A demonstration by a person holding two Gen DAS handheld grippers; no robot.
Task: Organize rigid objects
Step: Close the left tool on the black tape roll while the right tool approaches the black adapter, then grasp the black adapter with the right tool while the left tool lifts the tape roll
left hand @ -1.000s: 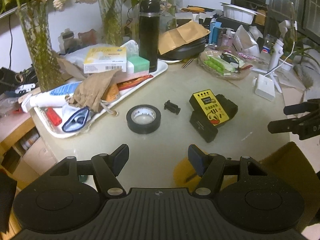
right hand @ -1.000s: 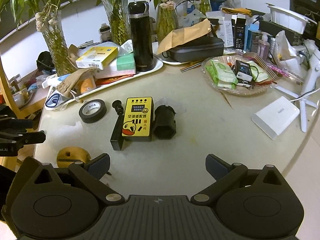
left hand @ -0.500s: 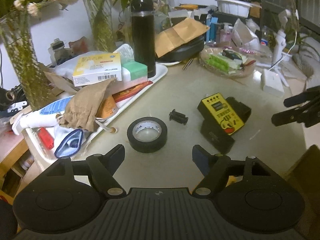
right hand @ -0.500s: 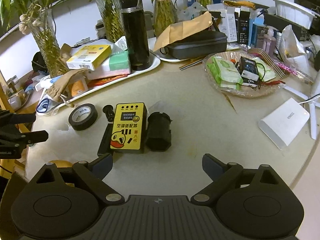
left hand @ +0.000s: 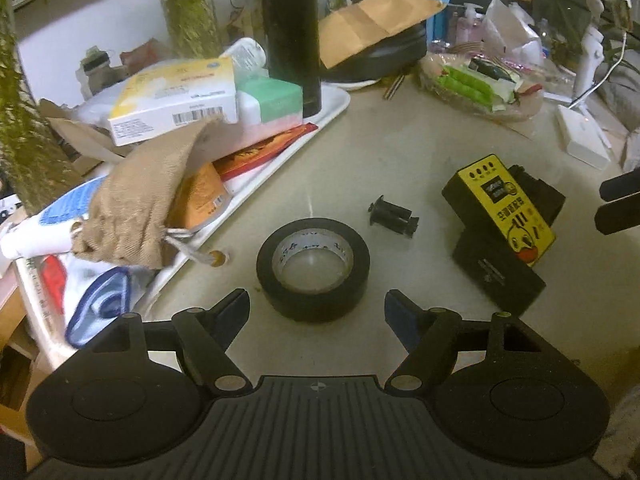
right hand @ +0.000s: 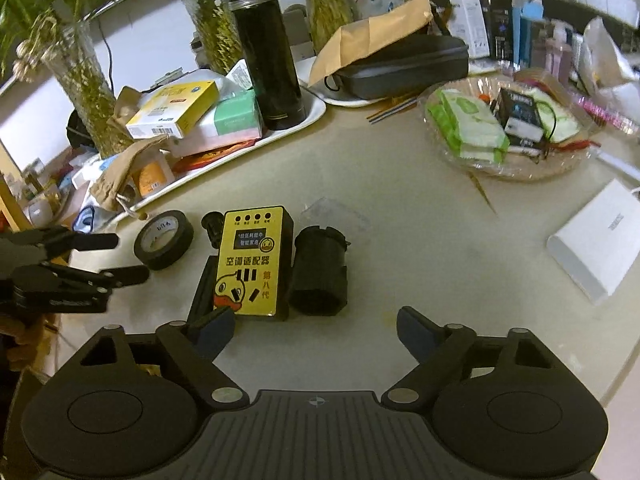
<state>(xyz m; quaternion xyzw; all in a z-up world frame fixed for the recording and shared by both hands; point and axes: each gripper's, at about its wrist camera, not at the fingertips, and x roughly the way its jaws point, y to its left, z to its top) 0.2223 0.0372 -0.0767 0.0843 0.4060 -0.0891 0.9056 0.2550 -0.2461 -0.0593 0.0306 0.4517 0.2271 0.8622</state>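
Left wrist view: left tongs [left hand: 316,312] gape with nothing between the pads, lined up on the black tape roll [left hand: 313,268], which lies flat on the worktop [left hand: 400,152] just ahead of the fingertips. They opened a little further within the last second and now stand steady. My read is that the tape is the next pick. Straddle the roll across its outer wall, one pad each side, come down until the pads sit low on the wall, then close. Don't pinch the rim only; it could tip or slide.

Right wrist view: right tongs [right hand: 316,328] are also apart and empty, and have just been narrowing. The yellow adapter box [right hand: 250,260] lies flat just ahead, its near edge beside the left pad, with a black block [right hand: 204,290] partly under it and a black cylindrical plug [right hand: 319,272] touching or nearly touching its right side; I can't tell which. Take the yellow box by its long sides, squarely, so the neighbours aren't dragged.

Clearances: the white tray [left hand: 332,108] edge and a drawstring bead sit near the tape's left, and the small black spool [left hand: 394,218] is beyond and right. The two tongs work close together, so stagger the lifts. The worktop is bare to the near right, between plug and white box [right hand: 600,240]; its edge curves close there.
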